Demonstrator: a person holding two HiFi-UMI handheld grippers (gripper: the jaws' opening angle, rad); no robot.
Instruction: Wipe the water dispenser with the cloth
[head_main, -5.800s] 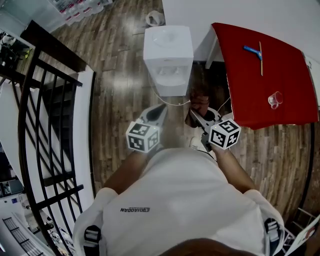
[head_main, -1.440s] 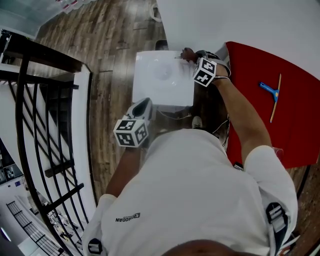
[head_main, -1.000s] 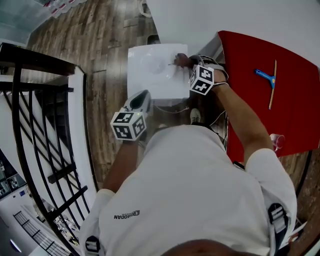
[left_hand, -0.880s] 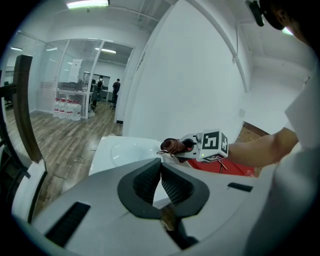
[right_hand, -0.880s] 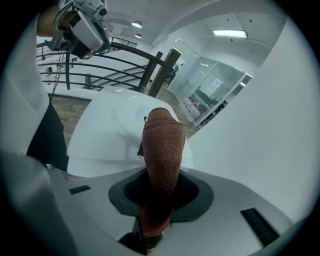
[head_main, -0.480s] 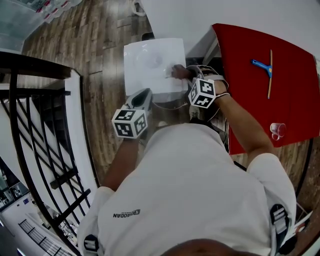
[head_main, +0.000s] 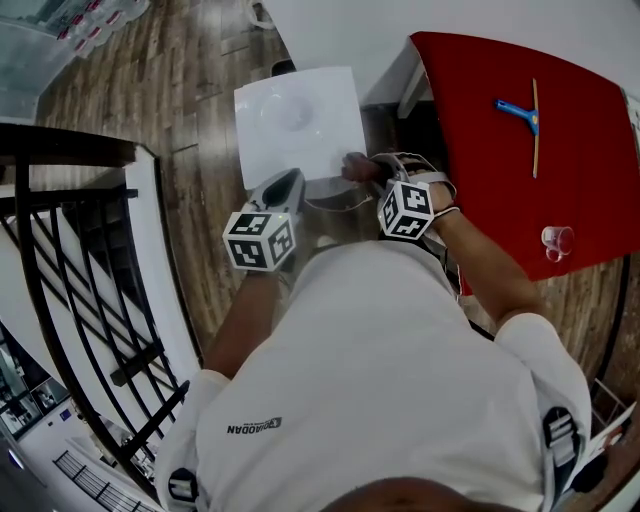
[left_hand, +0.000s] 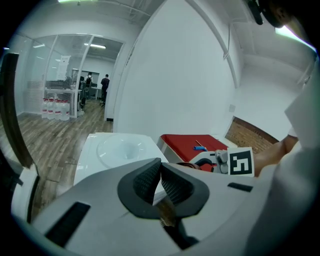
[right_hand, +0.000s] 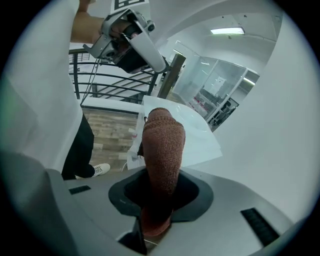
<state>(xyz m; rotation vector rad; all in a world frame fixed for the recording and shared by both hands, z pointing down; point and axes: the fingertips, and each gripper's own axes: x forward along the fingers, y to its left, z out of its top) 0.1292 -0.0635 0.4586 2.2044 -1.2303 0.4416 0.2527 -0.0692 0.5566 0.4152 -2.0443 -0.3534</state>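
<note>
The white water dispenser (head_main: 295, 120) stands on the floor ahead of me, and I see its square top from above. My right gripper (head_main: 372, 178) is shut on a brown knitted cloth (head_main: 356, 167), which lies at the top's near right corner. In the right gripper view the cloth (right_hand: 162, 142) sticks out of the right gripper (right_hand: 159, 186) toward the dispenser (right_hand: 197, 137). My left gripper (head_main: 283, 186) hovers at the dispenser's near edge and holds nothing. In the left gripper view that gripper (left_hand: 160, 166) is shut, with the dispenser's top (left_hand: 120, 150) beyond it.
A red-covered table (head_main: 500, 170) stands right of the dispenser, with a blue squeegee (head_main: 520, 108) and a small glass (head_main: 557, 240) on it. A black stair railing (head_main: 90, 260) runs along the left. A white wall lies behind the dispenser. A thin cable (head_main: 330, 205) hangs at its front.
My right gripper has dragged the cloth from the far right corner of the dispenser's top along its right side to the near right corner. The left gripper has stayed near the front edge.
</note>
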